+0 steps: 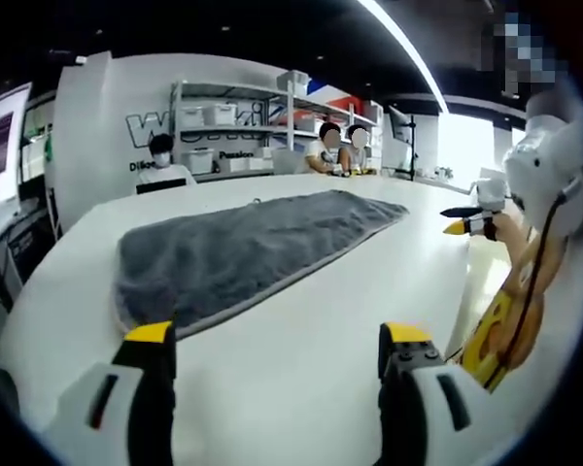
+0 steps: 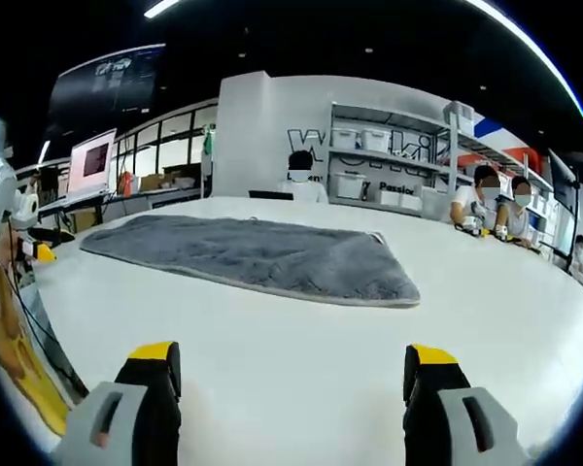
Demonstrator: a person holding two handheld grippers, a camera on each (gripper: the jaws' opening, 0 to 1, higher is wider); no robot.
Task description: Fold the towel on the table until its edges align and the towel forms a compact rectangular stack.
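So far nothing of the fold seems begun: the grey towel (image 1: 243, 252) lies spread flat in one layer on the white worktop (image 1: 311, 359), a long strip with a paler hem running round it. In the left gripper view it stretches away from just beyond the jaws toward the far side; in the right gripper view it lies across the middle, well ahead of the jaws, its near right corner rounded and flat on the surface. By my judgement the whole task is left to do: lifting an edge or corners, bringing one end over the other until the hems meet, then folding again to a compact stack.

The left gripper (image 1: 277, 345) hovers over bare worktop with its yellow-tipped jaws spread wide and nothing between them, the left-hand tip just short of the towel's near end. The right gripper (image 2: 290, 361) likewise hangs above the worktop, jaws parted and empty, apart from the cloth. It also shows at the right edge of the left gripper view, held by a person in a yellow-printed garment.

As for containers, white storage bins (image 2: 361, 141) sit on the shelves (image 1: 235, 126) against the back wall; what they hold cannot be made out. People sit at the far side of the worktop
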